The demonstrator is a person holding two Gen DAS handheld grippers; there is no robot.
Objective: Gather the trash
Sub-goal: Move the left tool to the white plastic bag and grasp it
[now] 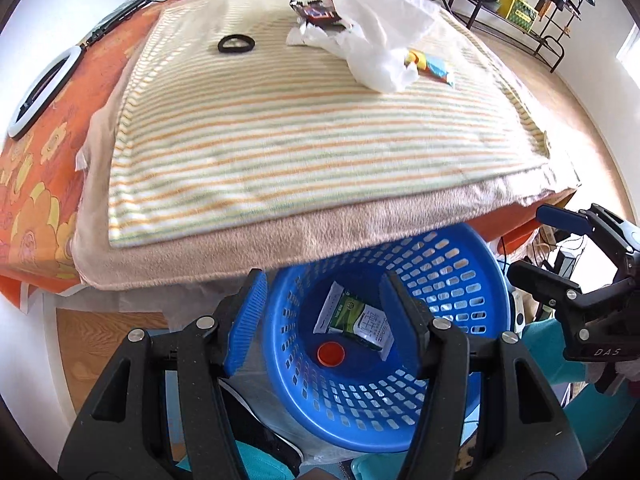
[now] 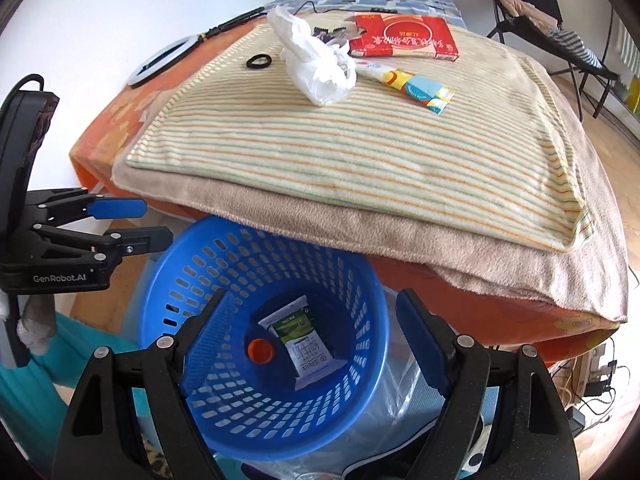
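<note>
On the left tool (image 2: 154,220), seen from the right wrist view at the left edge, white lettering on its black body reads "GenRobot.AI". On the right tool (image 1: 540,242), seen from the left wrist view at the right edge, pale letters on its black body read "DAS". The red box (image 2: 404,38) at the far side of the bed and the green-and-white packet (image 2: 306,340) inside the blue basket (image 2: 224,420) both carry print, too small to read.

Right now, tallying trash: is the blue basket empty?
No. The blue basket holds a green-and-white packet and an orange cap on its bottom.
</note>
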